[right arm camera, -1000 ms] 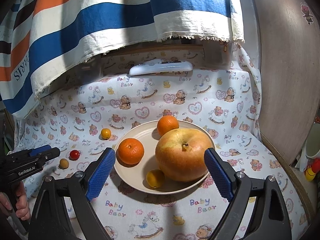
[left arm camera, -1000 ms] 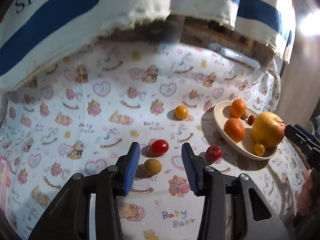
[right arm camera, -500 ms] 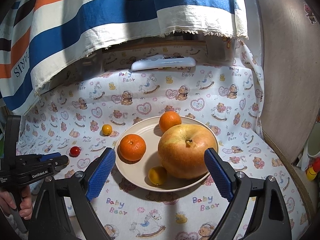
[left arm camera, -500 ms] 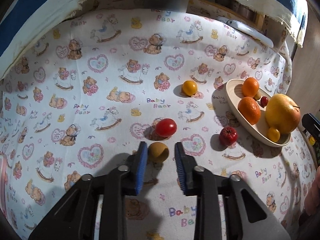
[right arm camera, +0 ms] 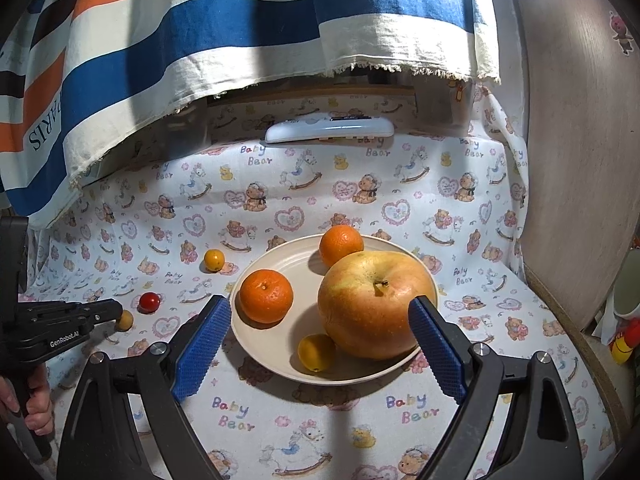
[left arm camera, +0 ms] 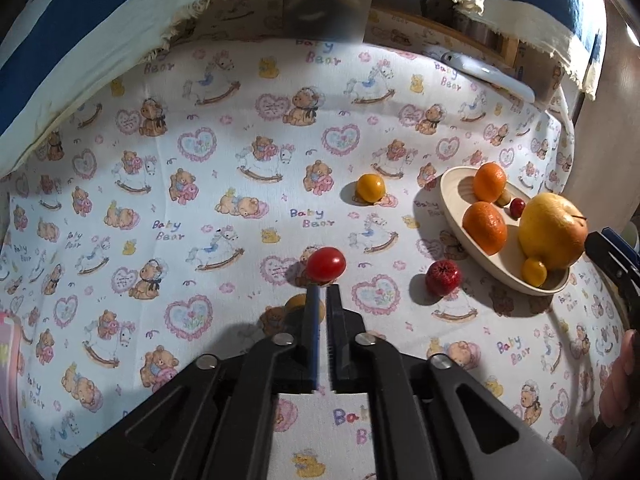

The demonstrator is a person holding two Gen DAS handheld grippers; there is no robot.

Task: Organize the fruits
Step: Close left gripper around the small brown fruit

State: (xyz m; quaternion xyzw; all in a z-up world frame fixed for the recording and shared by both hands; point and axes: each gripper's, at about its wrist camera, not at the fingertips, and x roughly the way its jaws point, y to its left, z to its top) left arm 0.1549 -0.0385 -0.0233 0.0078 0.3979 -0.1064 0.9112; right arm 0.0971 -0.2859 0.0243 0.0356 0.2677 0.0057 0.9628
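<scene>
My left gripper (left arm camera: 323, 289) is shut just above the bear-print cloth, with only cloth showing in the thin slit between its fingers. A small tan fruit (left arm camera: 297, 303) peeks out beside its left finger, mostly hidden; in the right wrist view this tan fruit (right arm camera: 126, 319) sits at the left gripper's tip (right arm camera: 116, 314). A cherry tomato (left arm camera: 326, 264) lies just beyond the tips. A dark red fruit (left arm camera: 443, 277) and a yellow-orange fruit (left arm camera: 371, 187) lie loose. The cream plate (right arm camera: 256, 344) holds a big apple (right arm camera: 374, 304), two mandarins and small fruits. My right gripper (right arm camera: 318, 304) stands open before the plate.
A striped cloth (right arm camera: 200, 40) hangs over the back of the table. A white remote (right arm camera: 330, 130) lies at the far edge. A wooden panel (right arm camera: 580, 160) closes off the right side. A person's hand (right arm camera: 38, 404) holds the left gripper's handle.
The left gripper's jaws closed from wide apart to shut while it tipped down and edged forward. The tan fruit, earlier between the jaws, now shows beside the left finger. The right gripper stayed put.
</scene>
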